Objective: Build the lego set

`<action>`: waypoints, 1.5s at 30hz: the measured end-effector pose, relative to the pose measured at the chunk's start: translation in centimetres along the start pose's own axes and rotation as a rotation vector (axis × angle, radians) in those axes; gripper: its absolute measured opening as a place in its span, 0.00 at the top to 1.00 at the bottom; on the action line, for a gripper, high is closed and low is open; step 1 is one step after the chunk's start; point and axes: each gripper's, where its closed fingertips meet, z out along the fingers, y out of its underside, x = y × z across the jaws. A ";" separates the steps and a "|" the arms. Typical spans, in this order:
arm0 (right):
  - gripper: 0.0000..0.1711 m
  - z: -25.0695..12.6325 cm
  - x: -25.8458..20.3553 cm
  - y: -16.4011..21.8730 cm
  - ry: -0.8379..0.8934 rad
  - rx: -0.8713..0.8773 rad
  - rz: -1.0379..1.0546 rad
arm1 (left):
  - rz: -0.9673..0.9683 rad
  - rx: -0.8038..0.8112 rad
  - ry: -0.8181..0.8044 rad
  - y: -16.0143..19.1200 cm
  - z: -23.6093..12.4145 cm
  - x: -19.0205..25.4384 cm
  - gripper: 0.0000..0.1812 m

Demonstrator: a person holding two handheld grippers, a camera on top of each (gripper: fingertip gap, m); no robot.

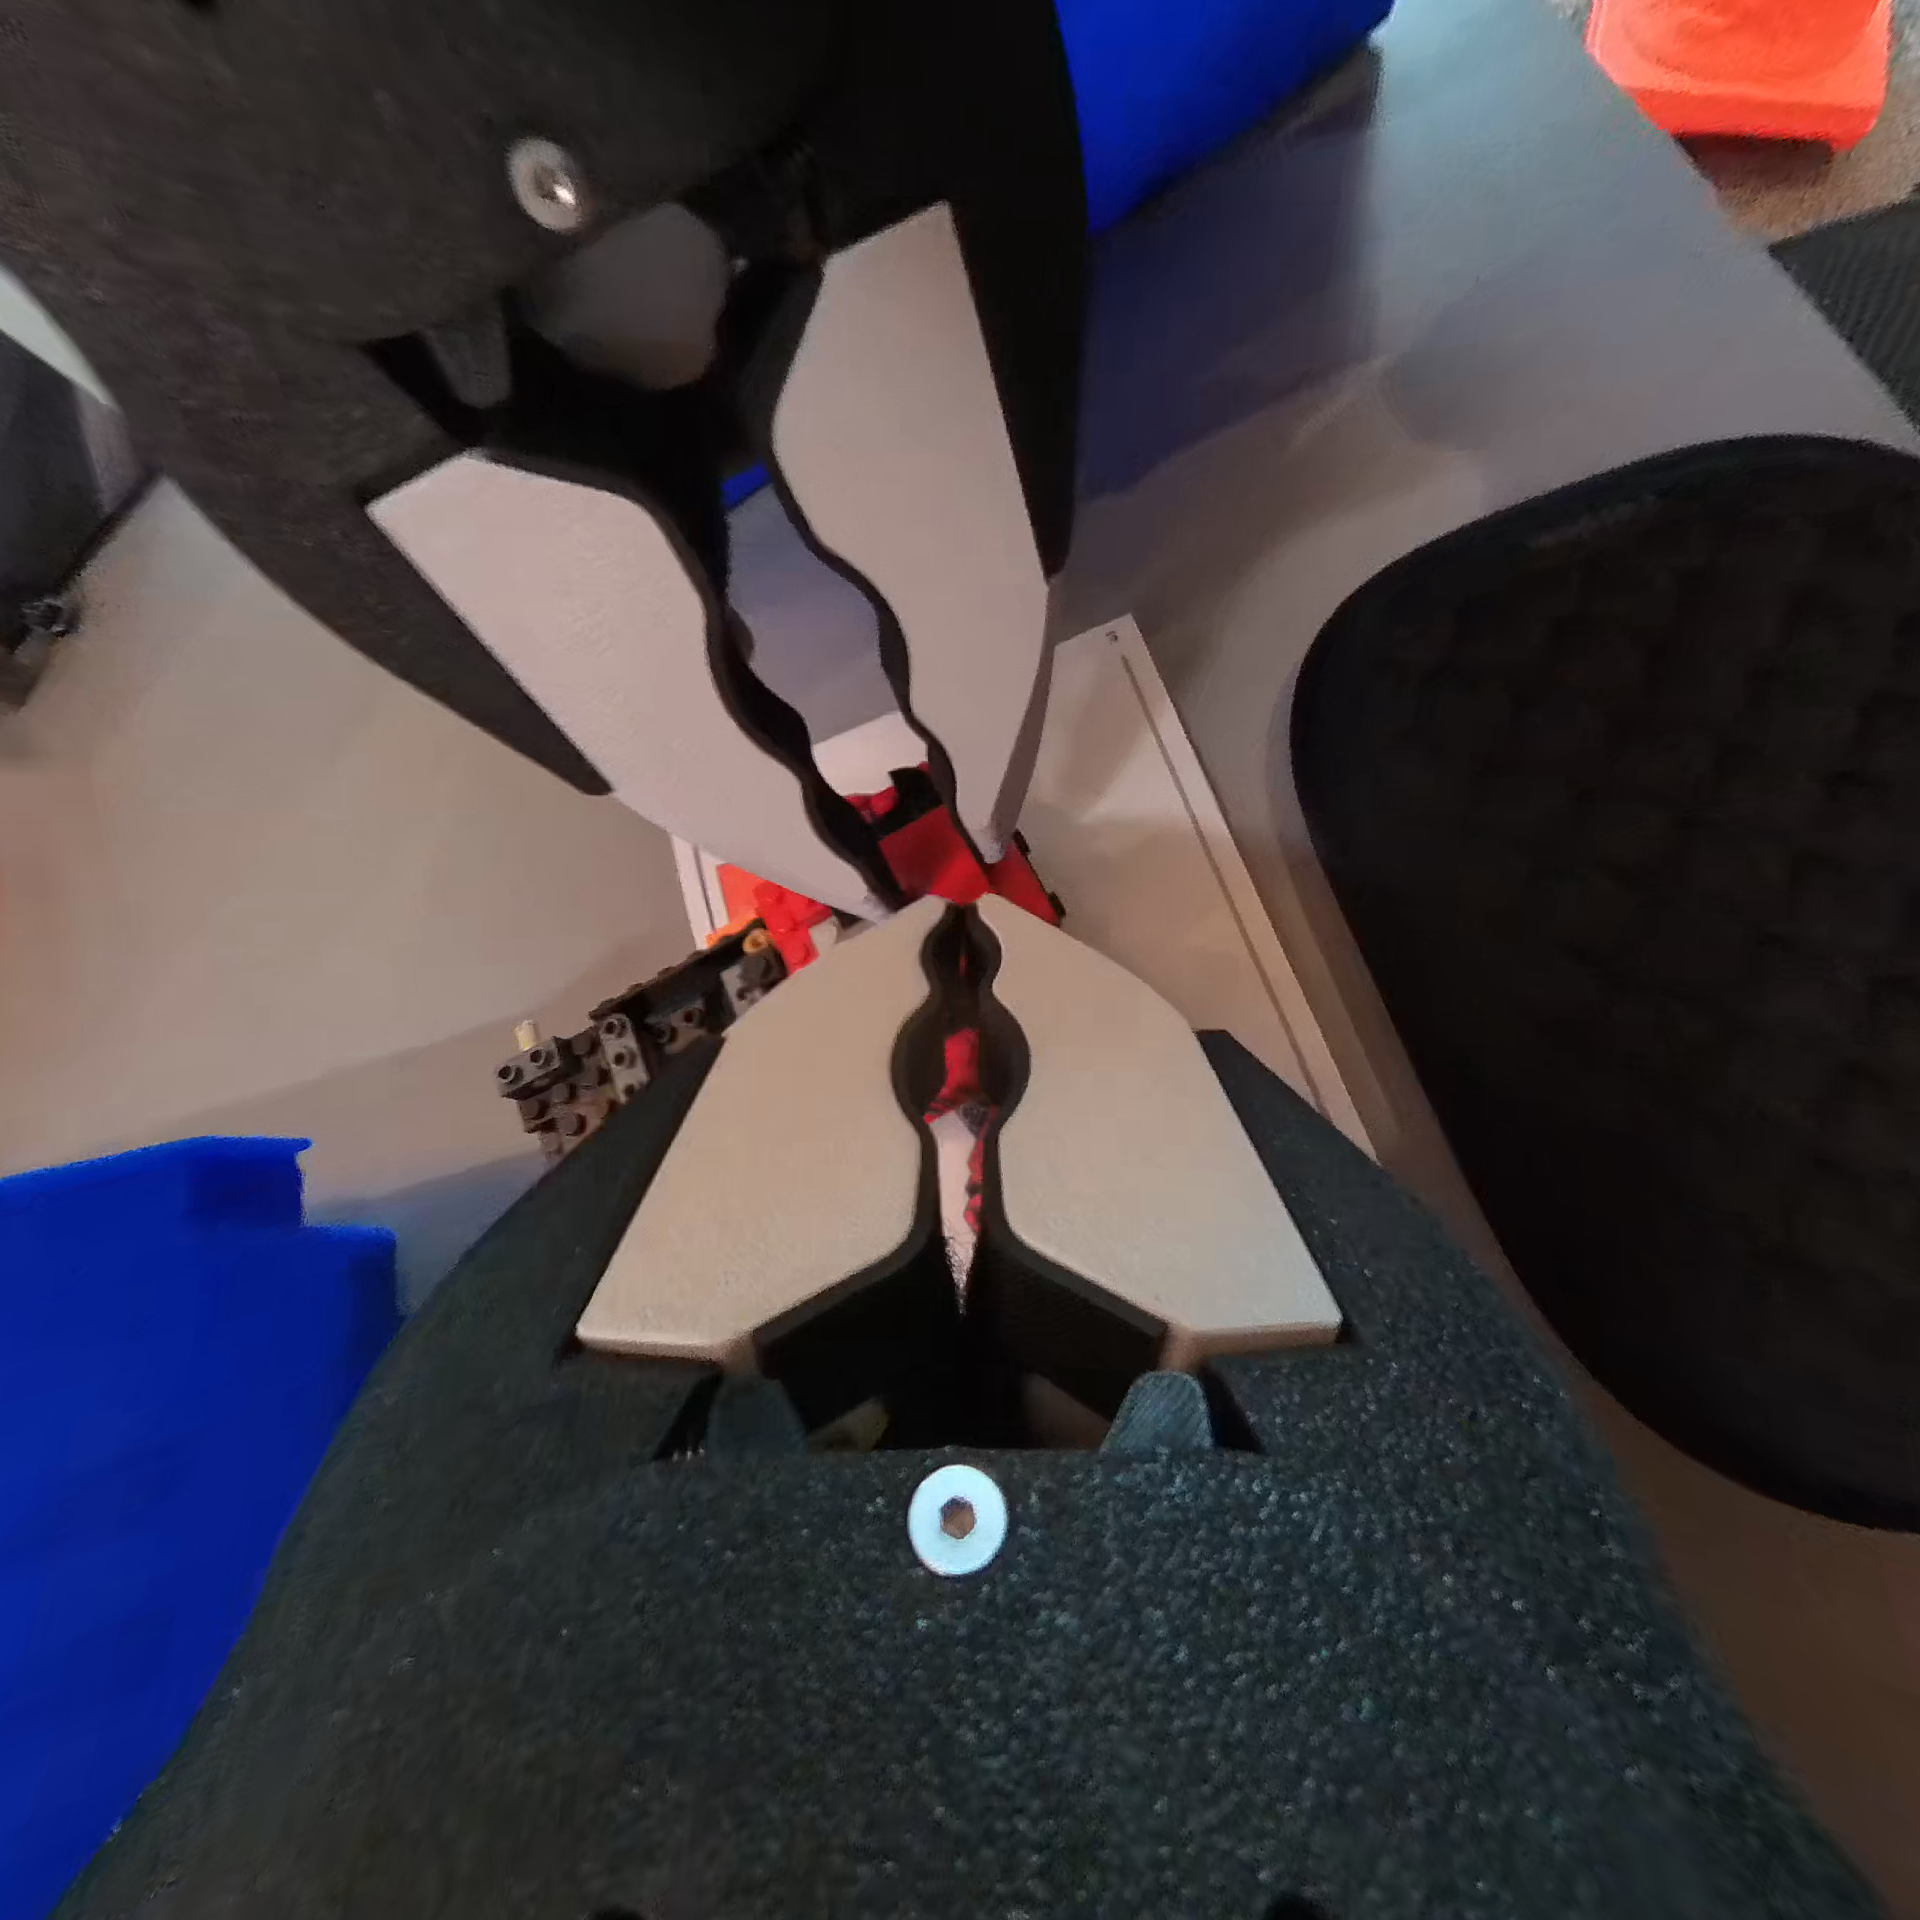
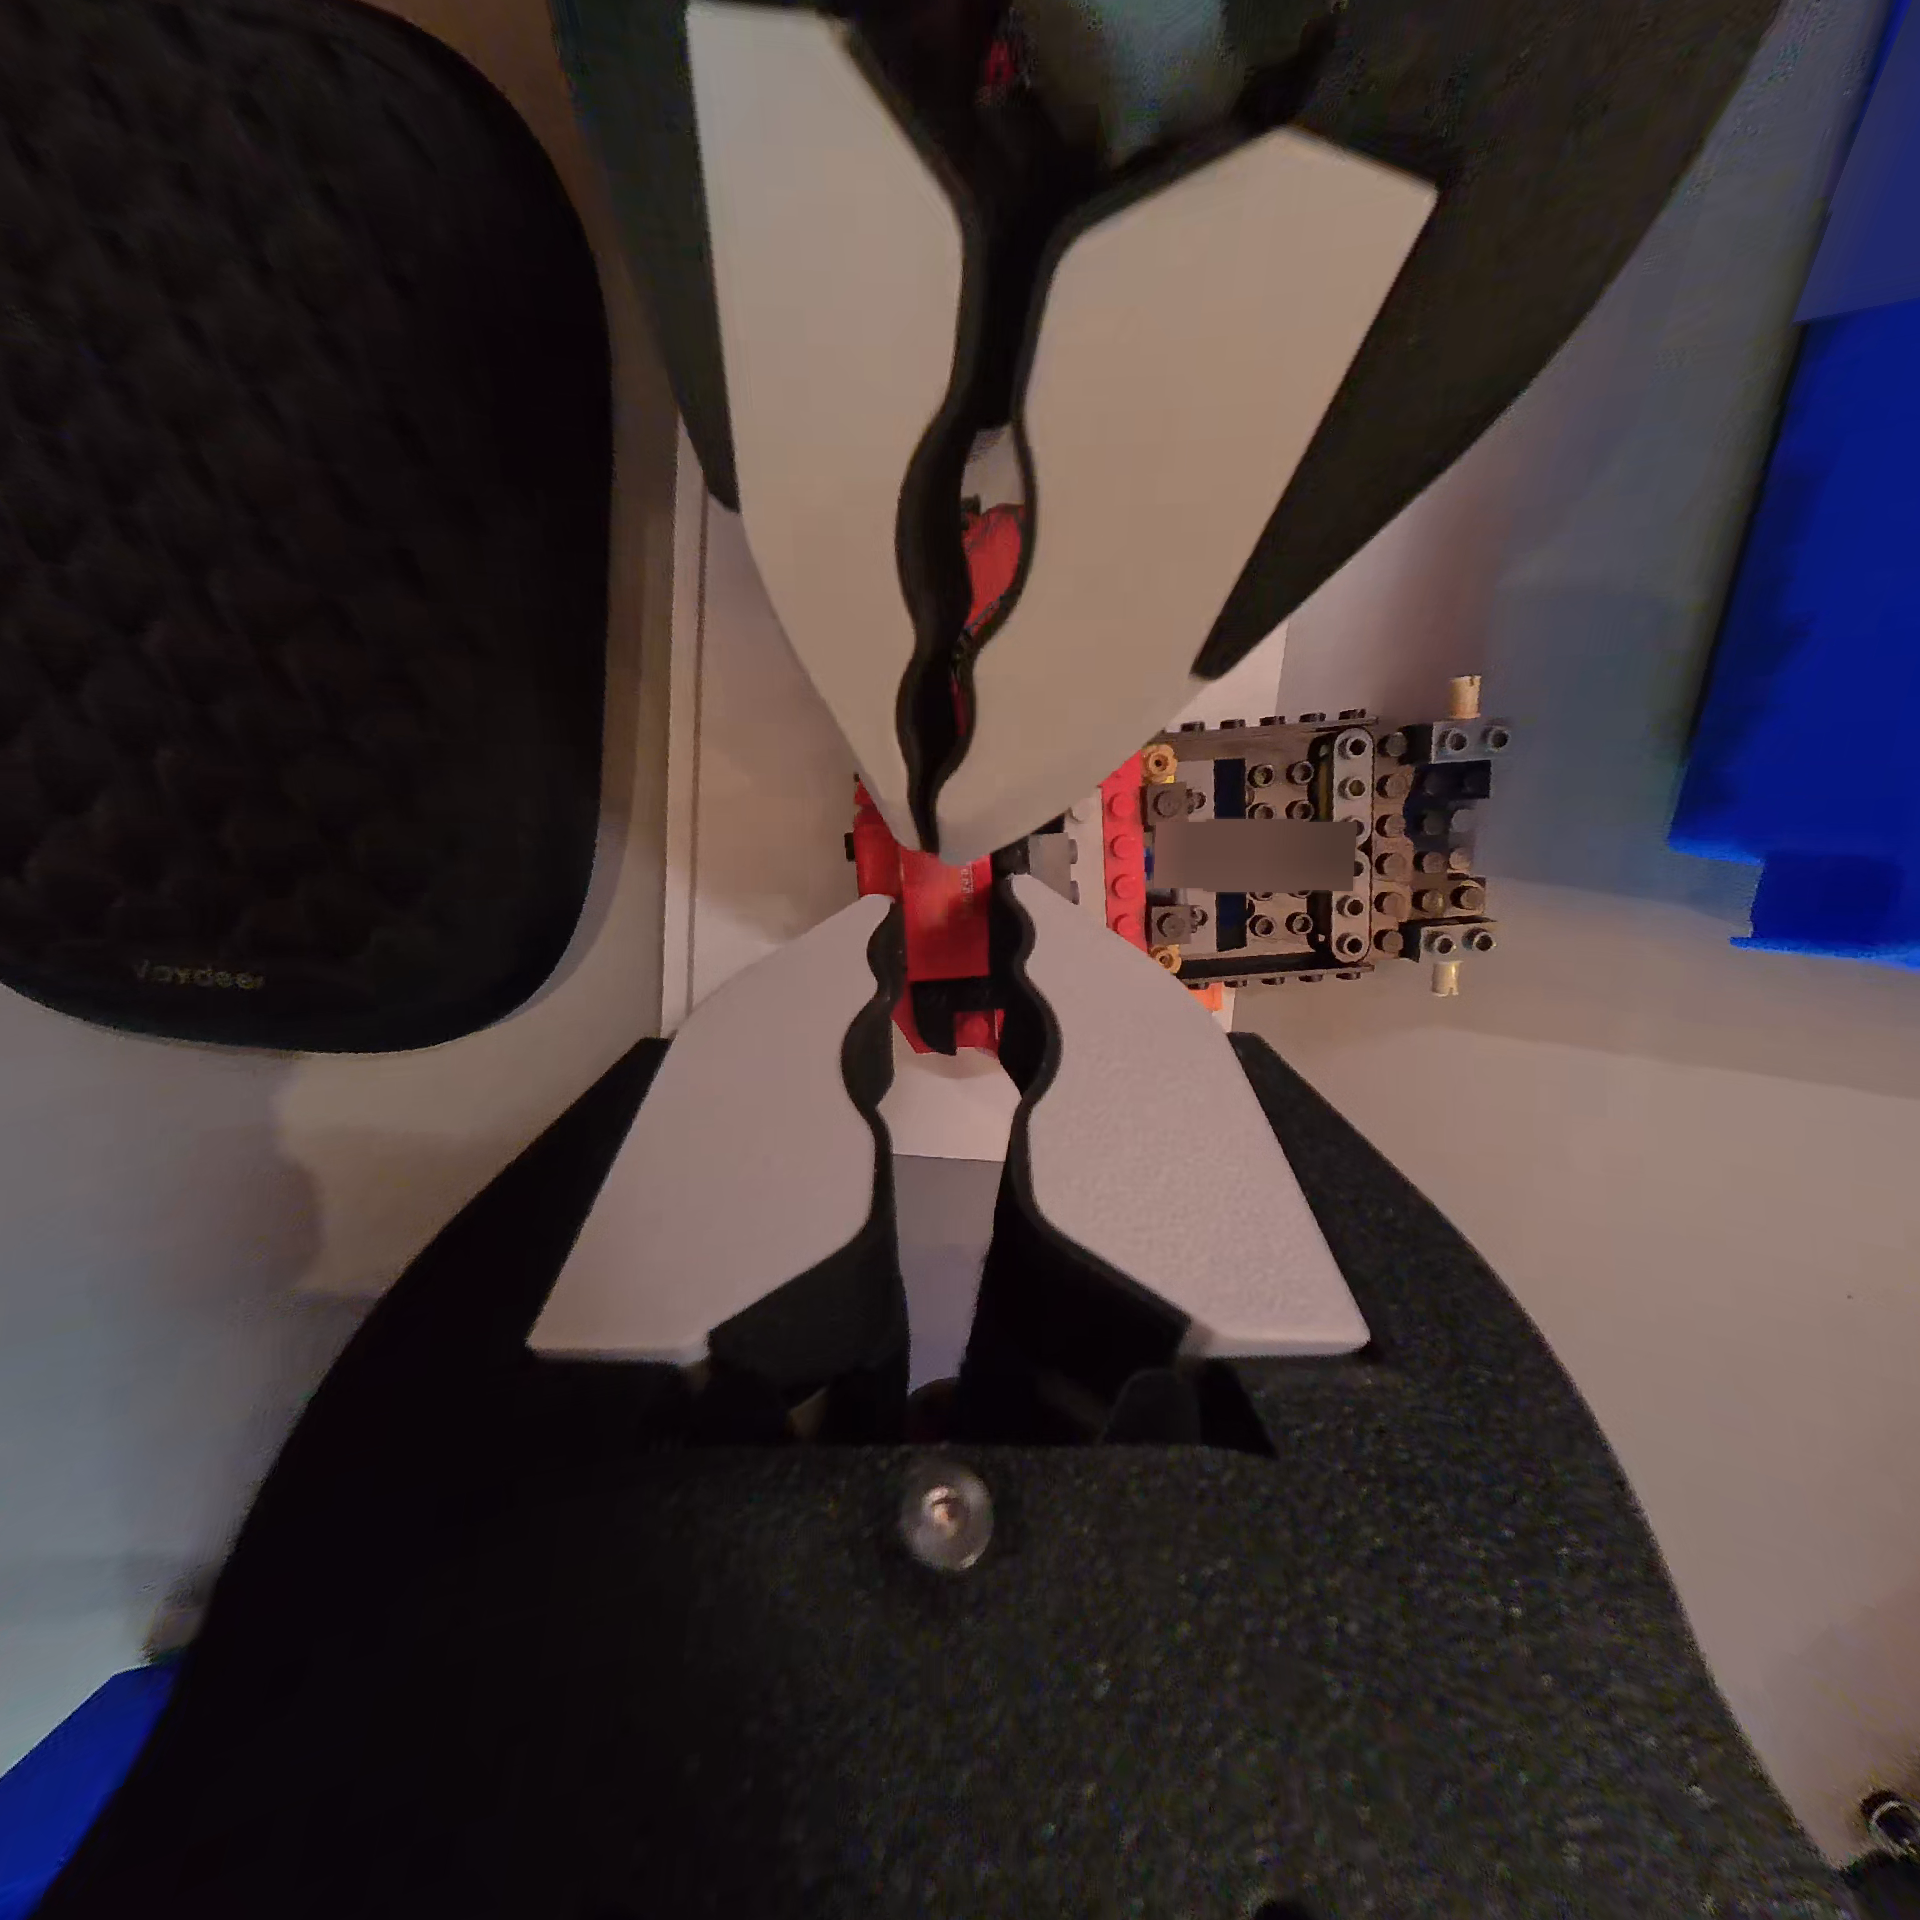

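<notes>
Nearest, right gripper (image 2: pixel 943 902) straddled the red lego section (image 2: pixel 951 914), fingers parted and seemingly touching its sides. Left gripper (image 2: pixel 940 831), fingers pinched together, pressed onto its far end. Right of them lay the dark studded chassis (image 2: pixel 1320 847). Judged: chassis built, red section not yet joined.

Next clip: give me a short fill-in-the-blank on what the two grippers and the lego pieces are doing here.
1. Both grippers meet tip to tip over a lego piece coloured ____.
2. The right gripper has its fingers closed on that ____ piece.
3. The dark grey lego frame rests on the ____, held by neither gripper.
4. The left gripper has its fingers nearly ____.

Missing words: red; red; table; shut
</notes>
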 end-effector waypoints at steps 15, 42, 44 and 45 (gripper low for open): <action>1.00 -2.6 -0.1 0.6 0.105 0.026 0.279 | 0.013 -0.031 -0.002 0.3 0.3 -0.2 1.00; 1.00 -0.3 -0.4 0.5 0.184 -0.064 0.313 | 0.162 -0.060 0.060 0.4 1.9 2.4 1.00; 1.00 -0.3 -0.4 0.5 0.177 -0.072 0.304 | 0.172 -0.056 0.049 0.2 1.6 2.3 1.00; 1.00 -0.3 -0.4 0.5 0.173 -0.068 0.305 | 0.151 -0.025 0.048 -0.4 0.8 2.0 1.00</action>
